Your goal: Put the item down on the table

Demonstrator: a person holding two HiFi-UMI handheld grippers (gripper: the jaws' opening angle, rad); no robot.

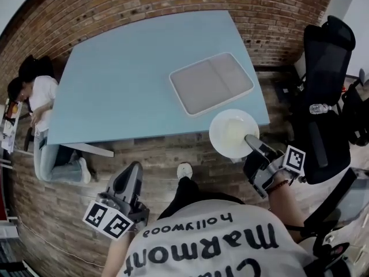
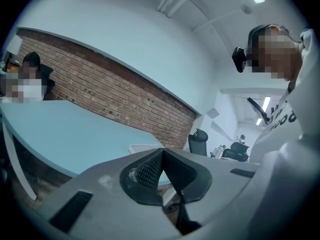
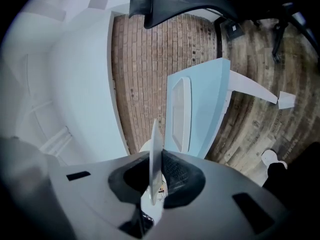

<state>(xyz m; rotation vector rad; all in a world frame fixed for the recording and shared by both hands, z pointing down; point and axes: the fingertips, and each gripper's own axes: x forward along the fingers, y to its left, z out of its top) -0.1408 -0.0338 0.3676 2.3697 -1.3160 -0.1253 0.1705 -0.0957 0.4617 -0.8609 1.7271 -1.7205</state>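
Observation:
A round white plate hangs in the air at the near right corner of the light blue table, partly over its edge. My right gripper is shut on the plate's near rim. In the right gripper view the plate shows edge-on, pinched between the jaws of the right gripper. My left gripper is held low over the floor, short of the table, its jaws closed together with nothing in them. In the left gripper view the left gripper points along the table.
A grey rectangular tray lies on the table's right part, just beyond the plate. A black office chair stands to the right of the table. A person sits on the floor at the table's left end. Brick walls run behind.

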